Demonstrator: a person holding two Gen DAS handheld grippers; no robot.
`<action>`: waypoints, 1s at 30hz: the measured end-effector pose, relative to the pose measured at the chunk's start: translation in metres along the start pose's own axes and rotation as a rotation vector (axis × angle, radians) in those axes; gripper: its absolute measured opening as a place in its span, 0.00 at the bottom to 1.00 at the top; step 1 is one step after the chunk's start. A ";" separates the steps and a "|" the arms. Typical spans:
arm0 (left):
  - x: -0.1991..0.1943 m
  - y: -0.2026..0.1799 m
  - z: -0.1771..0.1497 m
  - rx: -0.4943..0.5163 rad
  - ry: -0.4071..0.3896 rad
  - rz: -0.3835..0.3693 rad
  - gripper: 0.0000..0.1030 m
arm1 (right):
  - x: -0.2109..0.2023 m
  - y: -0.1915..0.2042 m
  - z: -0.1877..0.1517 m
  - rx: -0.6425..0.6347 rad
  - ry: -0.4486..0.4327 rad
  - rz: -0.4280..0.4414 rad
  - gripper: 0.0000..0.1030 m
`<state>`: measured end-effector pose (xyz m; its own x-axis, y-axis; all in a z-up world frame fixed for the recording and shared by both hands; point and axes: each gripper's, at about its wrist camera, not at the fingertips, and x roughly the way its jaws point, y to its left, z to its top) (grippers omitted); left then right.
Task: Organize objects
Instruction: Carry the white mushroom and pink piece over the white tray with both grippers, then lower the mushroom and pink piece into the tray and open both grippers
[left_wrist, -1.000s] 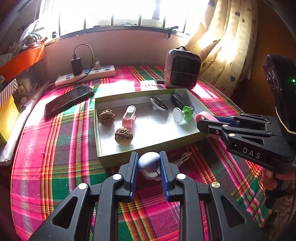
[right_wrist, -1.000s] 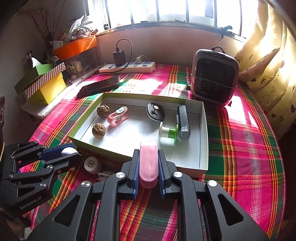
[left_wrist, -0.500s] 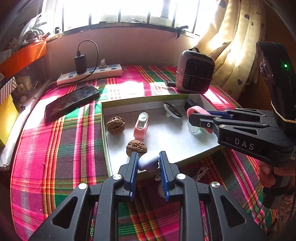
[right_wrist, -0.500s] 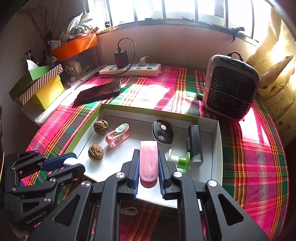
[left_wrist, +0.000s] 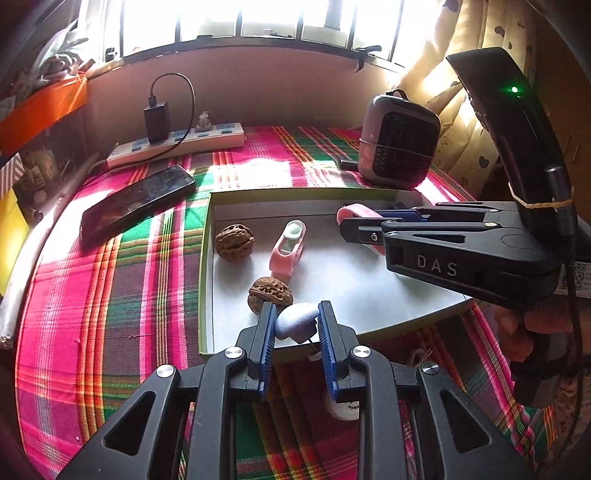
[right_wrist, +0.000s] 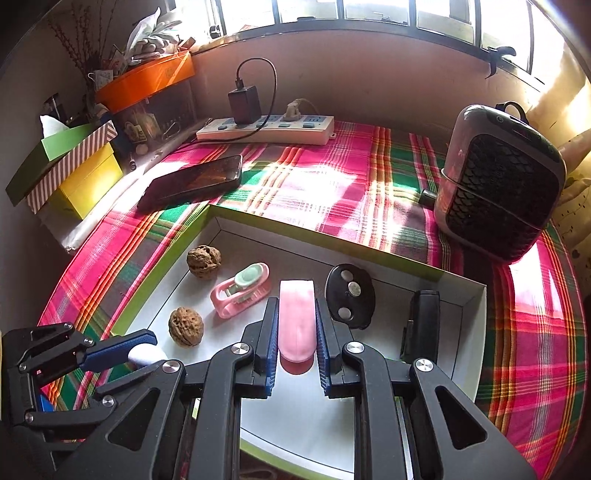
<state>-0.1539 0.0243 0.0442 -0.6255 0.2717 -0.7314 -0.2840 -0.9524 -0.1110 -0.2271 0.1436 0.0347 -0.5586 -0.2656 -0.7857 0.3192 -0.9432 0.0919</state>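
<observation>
The left gripper is clamped on a small pale-blue rounded piece, and over the last second it has carried it from above the tablecloth, just outside the tray's near wall, to a spot over that wall by the near left corner, close to the nearer walnut. A thin white cord hangs from the piece toward the cloth. The right gripper is shut tight on a flat pink strip, and it too has travelled inward: the strip, which was at the tray's near edge, now hangs over the middle of the white floor, between the pink clip and the black oval disc.

Both held things are therefore above the tray but not yet set down. The second walnut lies nearer the far left corner, and a black block sits toward the right wall. The bare floor under each gripper looks wide enough for lowering and release, likely the next step.
</observation>
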 end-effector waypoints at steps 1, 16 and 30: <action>0.000 0.000 0.000 0.003 0.001 0.003 0.20 | 0.002 0.000 0.002 -0.003 0.002 0.000 0.18; -0.001 0.002 0.011 0.012 -0.027 0.026 0.20 | 0.004 -0.016 0.015 0.026 0.010 -0.010 0.18; 0.023 0.018 0.039 -0.015 -0.023 0.056 0.20 | 0.017 -0.013 0.023 0.032 0.018 -0.012 0.18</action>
<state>-0.2023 0.0189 0.0517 -0.6566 0.2204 -0.7214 -0.2370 -0.9682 -0.0801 -0.2582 0.1470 0.0344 -0.5485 -0.2507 -0.7977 0.2874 -0.9524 0.1017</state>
